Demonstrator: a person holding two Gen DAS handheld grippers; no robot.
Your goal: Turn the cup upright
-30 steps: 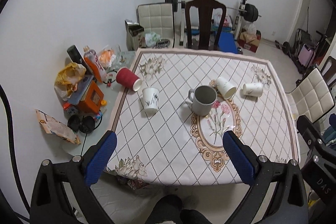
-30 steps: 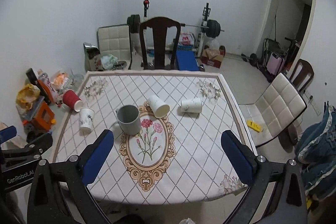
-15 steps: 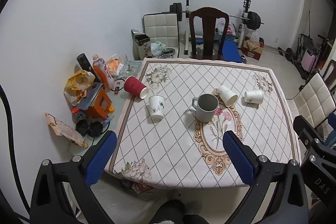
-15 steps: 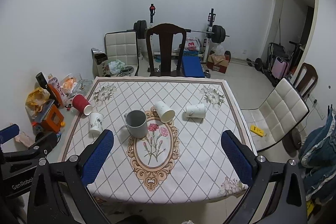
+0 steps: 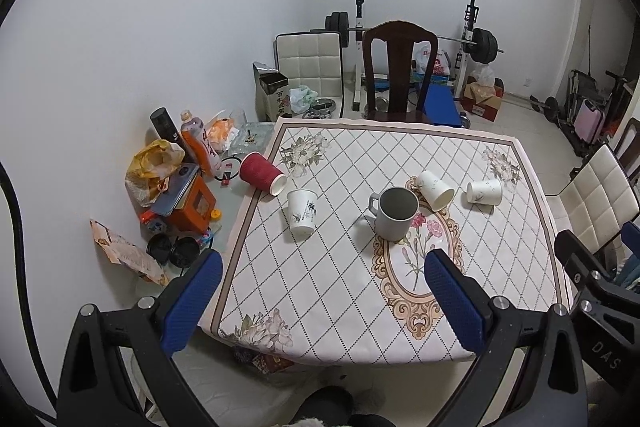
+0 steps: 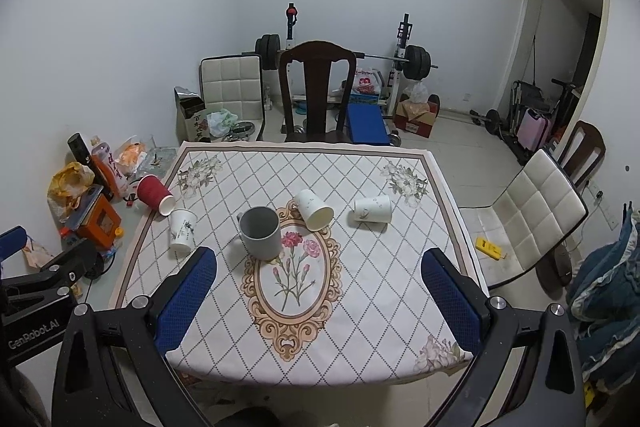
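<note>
A red paper cup (image 5: 262, 173) (image 6: 155, 194) lies on its side at the table's left edge. Two white paper cups lie on their sides near the middle (image 5: 435, 186) (image 6: 314, 209) and to the right (image 5: 484, 191) (image 6: 373, 209). A white cup (image 5: 302, 210) (image 6: 183, 229) stands upright near the red one, mouth up. A grey mug (image 5: 395, 213) (image 6: 260, 232) stands upright. My left gripper (image 5: 320, 301) and right gripper (image 6: 318, 301) are both open and empty, held high above the table's near edge, far from the cups.
The table (image 5: 348, 291) carries a diamond-pattern cloth with a flower oval. A dark wooden chair (image 5: 398, 67) stands at the far side, a white chair (image 6: 536, 211) at the right. Bottles, bags and boxes (image 5: 176, 171) clutter a low surface to the left. Weights stand behind.
Both grippers have pulled back and up from the table, so the table and cups look smaller and more of the room shows. The cups have not moved.
</note>
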